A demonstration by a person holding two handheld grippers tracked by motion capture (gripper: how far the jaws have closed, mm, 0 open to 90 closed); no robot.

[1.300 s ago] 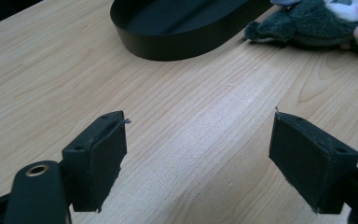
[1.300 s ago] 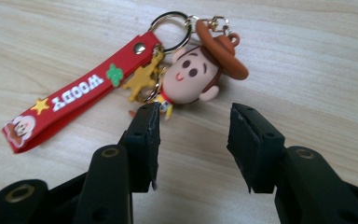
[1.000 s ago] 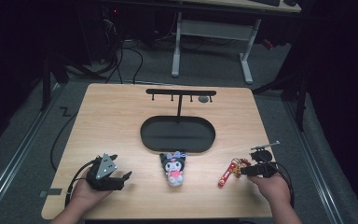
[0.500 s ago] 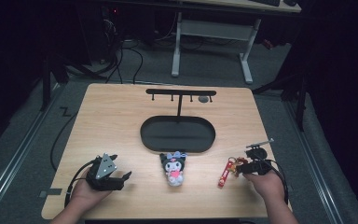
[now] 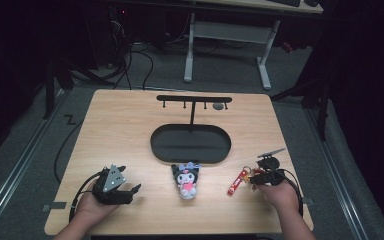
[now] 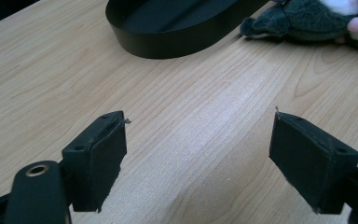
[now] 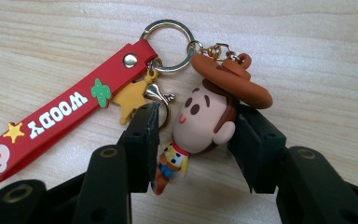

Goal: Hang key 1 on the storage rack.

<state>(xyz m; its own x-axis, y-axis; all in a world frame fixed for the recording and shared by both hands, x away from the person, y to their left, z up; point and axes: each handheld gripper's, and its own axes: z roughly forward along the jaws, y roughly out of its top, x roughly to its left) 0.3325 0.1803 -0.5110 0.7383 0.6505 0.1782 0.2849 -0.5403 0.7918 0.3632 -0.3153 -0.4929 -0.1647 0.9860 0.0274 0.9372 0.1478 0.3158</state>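
Observation:
A Woody keychain lies flat on the table at the front right: a red strap (image 7: pixel 65 126), a metal ring (image 7: pixel 168 44) and a small cowboy figure (image 7: pixel 200 121). My right gripper (image 7: pixel 196 140) straddles the figure. Its jaws have just been closing, with the figure between them. One pad is at the head's side and a thin gap remains at the other. From above, the right gripper (image 5: pixel 258 176) sits at the strap's (image 5: pixel 235 182) right end. My left gripper (image 5: pixel 132 192) rests open at the front left, and nothing is between its jaws (image 6: pixel 198 158).
A dark plush toy (image 5: pixel 186 179) lies at the front middle, and its edge also shows past my left gripper (image 6: pixel 303 18). Behind it sits a black oval tray (image 5: pixel 155 145) with a hook rack (image 5: pixel 194 99) rising from its back. Table edges are close to both hands.
My right gripper has slid a little to the left, onto the figure end of the keychain. The left hand, the plush toy and the tray have not moved.

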